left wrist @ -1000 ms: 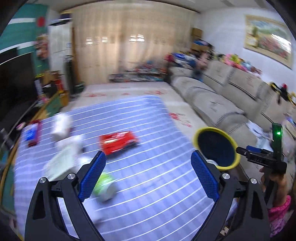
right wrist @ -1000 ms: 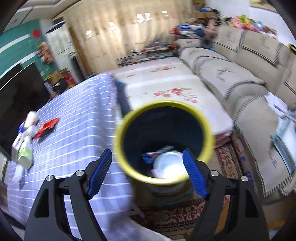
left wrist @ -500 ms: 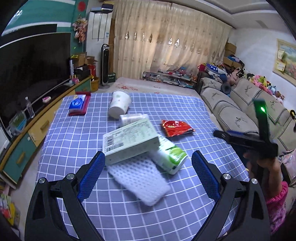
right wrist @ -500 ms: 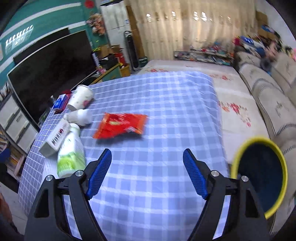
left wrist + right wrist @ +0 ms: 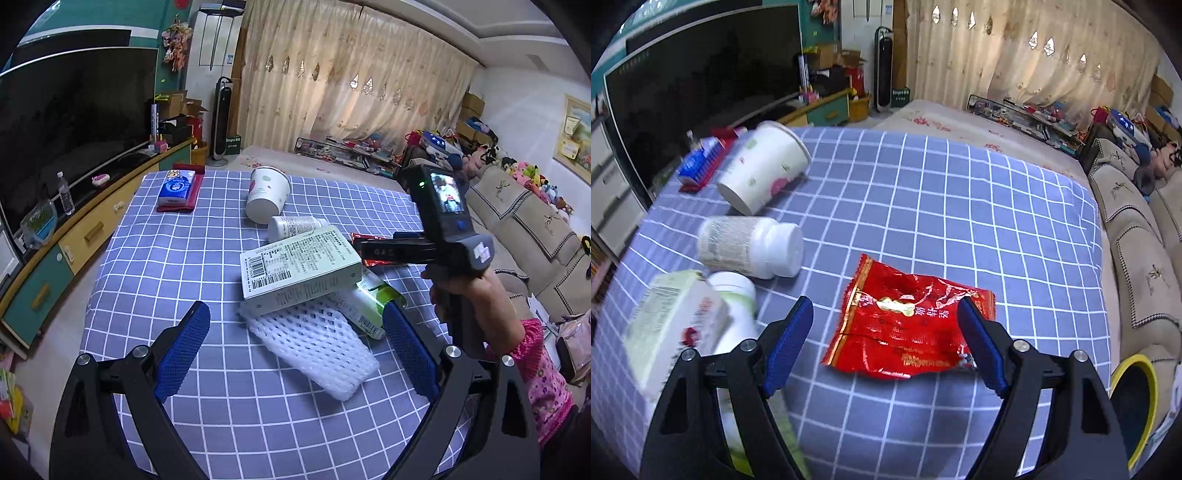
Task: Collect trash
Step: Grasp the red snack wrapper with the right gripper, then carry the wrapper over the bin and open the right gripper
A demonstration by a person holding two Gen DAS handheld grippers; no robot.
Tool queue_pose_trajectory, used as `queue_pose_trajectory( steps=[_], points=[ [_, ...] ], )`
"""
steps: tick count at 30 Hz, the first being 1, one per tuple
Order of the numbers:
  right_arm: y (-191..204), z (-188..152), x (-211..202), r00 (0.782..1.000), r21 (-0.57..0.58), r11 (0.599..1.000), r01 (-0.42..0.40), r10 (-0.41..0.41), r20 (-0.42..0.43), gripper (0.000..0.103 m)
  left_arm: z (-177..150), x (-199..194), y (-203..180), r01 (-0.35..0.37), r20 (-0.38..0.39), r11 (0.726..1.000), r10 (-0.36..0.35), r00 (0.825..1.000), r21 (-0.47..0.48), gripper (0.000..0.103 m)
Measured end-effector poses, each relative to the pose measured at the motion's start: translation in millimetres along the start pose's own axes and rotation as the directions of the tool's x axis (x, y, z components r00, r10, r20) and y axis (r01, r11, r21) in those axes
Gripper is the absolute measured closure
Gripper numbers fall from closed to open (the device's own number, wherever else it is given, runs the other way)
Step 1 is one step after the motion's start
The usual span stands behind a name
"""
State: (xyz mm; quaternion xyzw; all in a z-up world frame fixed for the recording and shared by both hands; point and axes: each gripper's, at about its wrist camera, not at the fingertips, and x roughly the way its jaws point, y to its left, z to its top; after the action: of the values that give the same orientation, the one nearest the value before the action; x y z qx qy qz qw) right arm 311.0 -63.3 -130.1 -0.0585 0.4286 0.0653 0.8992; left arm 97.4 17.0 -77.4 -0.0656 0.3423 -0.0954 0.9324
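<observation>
Approaching: you are bringing both grippers in over the checked table [image 5: 155,258], and each is empty.
Right gripper [image 5: 886,343]: you are holding its jaws wide apart, framing the red wrapper [image 5: 905,325], which is lying flat at lower centre of the right view; a wide spread probably suits so flat and broad a piece.
Left gripper [image 5: 295,347]: you are keeping it fully spread too, gripping nothing, aiming at the foam net [image 5: 314,347] in mid-frame, which is sticking out from under the box [image 5: 299,266].
Pile: the box is lying tilted on the net and on a green bottle [image 5: 373,299], so pulling the net could tip it.
Other trash: a paper cup [image 5: 764,170] and a white bottle [image 5: 750,247] are lying on their sides at the left of the right view.
Bin [image 5: 1137,406]: it is sitting off the table at the lower right edge, close to the wrapper, likely so drops are short.
</observation>
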Motion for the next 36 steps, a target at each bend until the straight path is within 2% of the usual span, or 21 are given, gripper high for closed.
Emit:
queue_pose_trajectory(
  steps=[6,11,16,20,23,29,31,33,35,36],
  points=[
    [-15.5,-13.2,1.8,0.999,-0.016,0.999,0.045,-0.045,-0.017,0.027,0.6,11.0,-8.1,0.025,-0.019,1.000,-0.025,0.999,0.008,0.010],
    [-51.8,-34.8,-6.1,0.997,0.015,0.998,0.067,-0.066,-0.043,0.027,1.9,17.3,-19.4,0.052,-0.026,0.998,-0.052,0.998,0.025,0.010],
    [-85.4,-39.8,-15.0,0.998,0.130,0.990,-0.050,0.053,-0.025,0.027,4.9,20.9,-23.8,0.062,-0.024,0.998,-0.062,0.998,0.025,0.010],
    [-80.0,-27.3,-10.0,0.995,0.143,0.985,-0.097,0.102,-0.023,0.027,4.9,21.5,-25.0,0.060,-0.023,0.998,-0.060,0.998,0.031,0.010],
    [-72.5,-19.8,-5.1,0.996,0.140,0.987,-0.083,0.088,-0.028,0.027,4.1,23.4,-22.4,0.055,-0.029,0.998,-0.054,0.998,0.027,0.010],
    [-64.2,-11.2,22.2,0.992,0.156,0.986,-0.055,0.071,-0.101,0.028,2.1,23.2,-15.7,0.051,-0.030,0.999,-0.051,0.998,0.013,0.010],
    [-60.4,-11.9,23.2,0.993,0.143,0.989,-0.041,0.057,-0.108,0.035,1.8,24.3,-13.8,0.050,-0.032,0.999,-0.050,0.998,0.010,0.010],
    [-58.5,-12.5,20.8,0.992,0.140,0.989,-0.045,0.060,-0.107,0.051,1.7,25.7,-12.7,0.052,-0.034,0.999,-0.052,0.998,0.006,0.010],
    [-58.3,-13.0,17.8,0.992,0.144,0.988,-0.056,0.071,-0.100,0.080,1.2,26.8,-13.8,0.055,-0.038,0.998,-0.055,0.998,0.005,0.010],
    [-59.1,-13.0,15.5,0.992,0.151,0.986,-0.074,0.089,-0.095,0.089,1.0,26.8,-14.9,0.057,-0.040,0.998,-0.056,0.998,0.006,0.010]
  ],
)
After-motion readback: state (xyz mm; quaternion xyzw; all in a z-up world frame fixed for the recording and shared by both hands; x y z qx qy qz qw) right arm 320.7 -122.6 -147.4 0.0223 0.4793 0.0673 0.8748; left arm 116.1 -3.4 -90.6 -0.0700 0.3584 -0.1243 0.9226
